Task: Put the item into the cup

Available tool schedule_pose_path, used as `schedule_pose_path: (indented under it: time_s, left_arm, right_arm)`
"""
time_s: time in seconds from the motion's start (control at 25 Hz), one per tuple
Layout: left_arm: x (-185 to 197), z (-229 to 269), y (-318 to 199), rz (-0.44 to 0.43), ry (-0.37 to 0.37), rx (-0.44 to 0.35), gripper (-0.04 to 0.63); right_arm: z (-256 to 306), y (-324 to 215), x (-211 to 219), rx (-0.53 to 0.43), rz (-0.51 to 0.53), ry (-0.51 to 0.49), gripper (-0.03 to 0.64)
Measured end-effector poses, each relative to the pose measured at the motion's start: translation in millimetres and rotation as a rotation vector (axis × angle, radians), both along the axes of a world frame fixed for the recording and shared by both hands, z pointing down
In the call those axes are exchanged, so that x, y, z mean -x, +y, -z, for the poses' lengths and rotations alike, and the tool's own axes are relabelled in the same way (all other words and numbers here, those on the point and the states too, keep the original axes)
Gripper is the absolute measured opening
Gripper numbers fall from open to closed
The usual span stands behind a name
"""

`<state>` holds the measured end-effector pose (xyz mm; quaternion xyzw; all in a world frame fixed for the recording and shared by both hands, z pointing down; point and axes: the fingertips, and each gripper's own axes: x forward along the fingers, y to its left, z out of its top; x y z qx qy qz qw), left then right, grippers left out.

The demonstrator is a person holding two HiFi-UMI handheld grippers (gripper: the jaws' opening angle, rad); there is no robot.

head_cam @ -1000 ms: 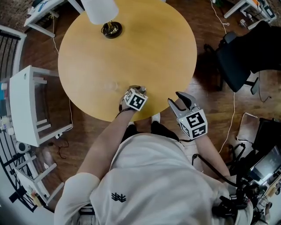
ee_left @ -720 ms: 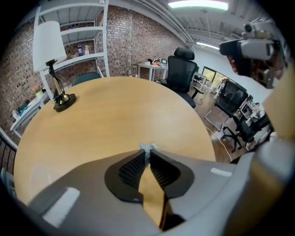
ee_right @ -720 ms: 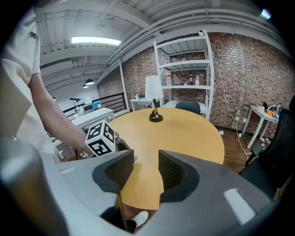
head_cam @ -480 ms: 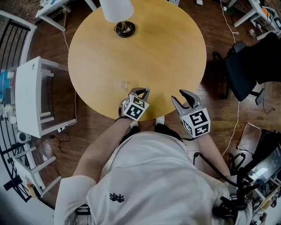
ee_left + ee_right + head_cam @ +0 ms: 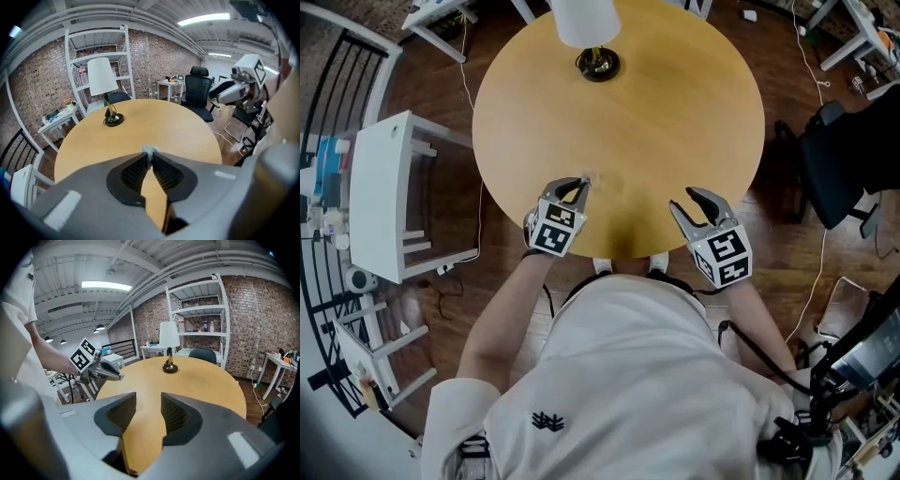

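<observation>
A small pale, see-through item (image 5: 589,178) lies on the round wooden table (image 5: 675,112) near its front edge. My left gripper (image 5: 578,185) is at table level with its jaws shut on this item; in the left gripper view a grey-white bit (image 5: 151,150) shows pinched at the tips of the left gripper (image 5: 151,153). My right gripper (image 5: 698,202) hovers open at the table's front right edge. In the right gripper view nothing lies between the jaws of the right gripper (image 5: 149,397). No cup shows in any view.
A lamp with a white shade (image 5: 584,19) stands on a dark base (image 5: 598,64) at the far side of the table. A white rack (image 5: 384,197) stands left of the table, a black office chair (image 5: 853,159) to the right. Cables lie on the wood floor.
My left gripper has moved left along the table's front edge to the small pale item and its jaws have closed. The right gripper has barely moved.
</observation>
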<state>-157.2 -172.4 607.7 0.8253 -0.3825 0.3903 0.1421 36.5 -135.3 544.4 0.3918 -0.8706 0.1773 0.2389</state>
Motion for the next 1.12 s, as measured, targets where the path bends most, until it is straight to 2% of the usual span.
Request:
schedule_pose_path:
  time_s: [0.16, 0.56, 0.68, 0.8, 1.12]
  left_arm:
    - [16, -12, -11, -0.023, -0.039, 0.011, 0.017]
    - [12, -57, -22, -0.093, -0.120, 0.096, 0.018]
    - [13, -64, -23, -0.097, -0.140, 0.111, 0.037]
    - [14, -67, -23, -0.090, -0.142, 0.118, 0.096]
    - [10, -56, -19, -0.050, -0.124, 0.094, 0.103]
  right_arm:
    - [2, -4, 11, -0.007, 0.006, -0.001, 0.169]
    - [3, -9, 7, -0.009, -0.023, 0.008, 0.166]
    - [4, -9, 3, -0.009, -0.031, 0.008, 0.166]
    - [5, -7, 3, -0.007, -0.032, 0.004, 0.166]
    - [7, -3, -4, -0.013, -0.014, -0.004, 0.166]
